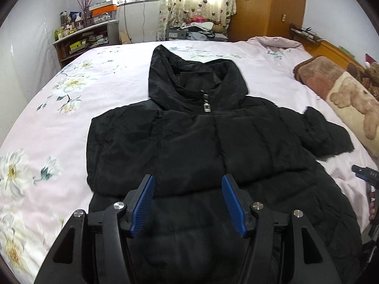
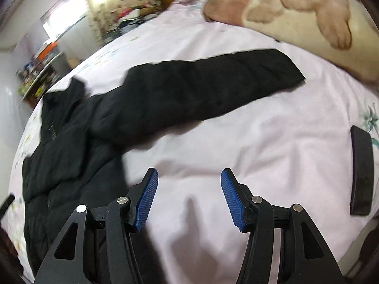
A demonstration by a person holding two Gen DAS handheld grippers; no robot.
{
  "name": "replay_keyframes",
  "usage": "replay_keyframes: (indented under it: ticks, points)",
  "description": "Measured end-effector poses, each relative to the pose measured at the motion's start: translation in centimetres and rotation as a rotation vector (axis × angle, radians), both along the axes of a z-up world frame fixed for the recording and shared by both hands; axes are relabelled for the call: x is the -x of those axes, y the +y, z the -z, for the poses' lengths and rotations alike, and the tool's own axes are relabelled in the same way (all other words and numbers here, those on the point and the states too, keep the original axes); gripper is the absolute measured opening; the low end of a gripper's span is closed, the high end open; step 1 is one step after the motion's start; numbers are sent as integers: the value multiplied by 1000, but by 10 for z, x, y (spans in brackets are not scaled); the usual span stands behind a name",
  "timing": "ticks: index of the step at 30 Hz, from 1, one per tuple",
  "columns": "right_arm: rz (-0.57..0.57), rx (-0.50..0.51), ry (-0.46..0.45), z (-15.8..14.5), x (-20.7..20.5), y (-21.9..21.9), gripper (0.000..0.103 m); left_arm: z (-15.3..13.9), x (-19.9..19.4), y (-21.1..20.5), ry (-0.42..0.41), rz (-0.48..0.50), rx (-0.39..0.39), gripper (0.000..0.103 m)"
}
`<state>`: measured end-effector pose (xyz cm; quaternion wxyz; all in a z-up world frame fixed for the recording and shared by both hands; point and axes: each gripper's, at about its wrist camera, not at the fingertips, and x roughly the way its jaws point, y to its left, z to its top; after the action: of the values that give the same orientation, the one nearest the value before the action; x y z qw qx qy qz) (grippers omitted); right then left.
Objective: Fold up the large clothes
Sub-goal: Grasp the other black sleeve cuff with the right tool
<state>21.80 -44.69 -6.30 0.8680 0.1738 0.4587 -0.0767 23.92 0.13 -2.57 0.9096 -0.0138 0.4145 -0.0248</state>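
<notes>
The black hooded jacket point(image 1: 201, 142) is laid face up on the floral bedsheet point(image 1: 59, 118), zipped. On its left side the sleeve appears already folded across the chest. The left gripper point(image 1: 188, 203) is held above the lower body of the jacket, jaws wide apart, nothing gripped. The other sleeve point(image 2: 213, 87) is still spread out toward the plush blanket point(image 2: 296, 11). The right gripper point(image 2: 189, 198) is poised over bare sheet near that sleeve, jaws wide, empty. Remaining, by judgement: this sleeve, hood, body folds.

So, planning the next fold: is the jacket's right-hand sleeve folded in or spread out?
Spread out: the sleeve lies flat on the bed, stretched away from the jacket.
</notes>
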Motion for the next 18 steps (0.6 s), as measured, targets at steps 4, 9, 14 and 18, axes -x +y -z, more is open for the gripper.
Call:
replay_keyframes:
  ticks: [4,9,14,18]
  points:
    - [121,-61,1,17,-30,-53,57,18,-30,9,22,-35,-18,61]
    - [232,-170,-35,34,-60,-100,57,40,-53,25,50,-79,-20,61]
    - [305,-256,-54,55,-80,-125,58,57,-61,36,55,-102,-21,66]
    - [330,-289,-77,58,-91,-129,58,63,-61,37,50,-93,-37,68]
